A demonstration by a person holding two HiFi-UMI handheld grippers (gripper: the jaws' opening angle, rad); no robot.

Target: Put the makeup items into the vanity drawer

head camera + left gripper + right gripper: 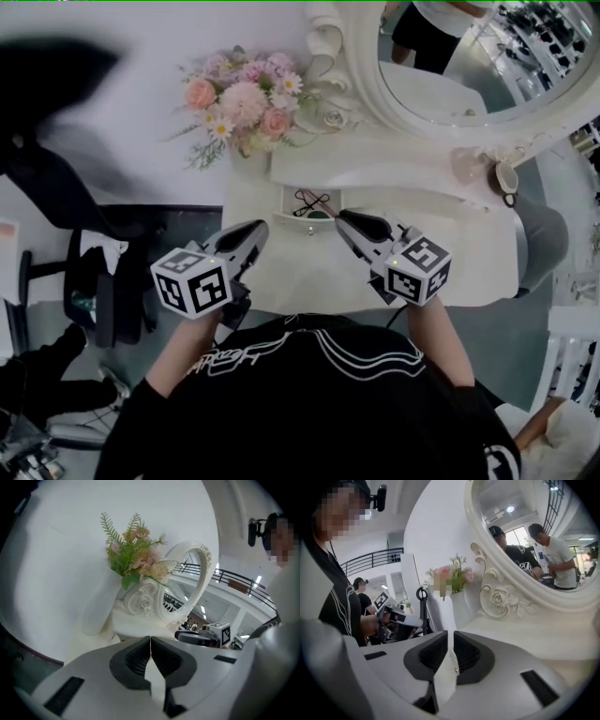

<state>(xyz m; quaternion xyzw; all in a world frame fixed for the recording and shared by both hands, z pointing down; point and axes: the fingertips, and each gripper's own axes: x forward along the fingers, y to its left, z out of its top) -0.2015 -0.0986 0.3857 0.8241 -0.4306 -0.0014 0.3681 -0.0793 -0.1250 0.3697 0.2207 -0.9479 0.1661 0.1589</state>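
Drawer is small, pulled open at back of white vanity top, below oval mirror. Inside it: thin dark looped item plus greenish round thing (kind unclear). My left claw - jaws pressed together, nothing held. My right claw - jaws a mere slit apart, empty. Both held above vanity top, tips toward drawer, one each side. Pink flowers in white vase, left of mirror. White script on my black shirt too blurred to read.
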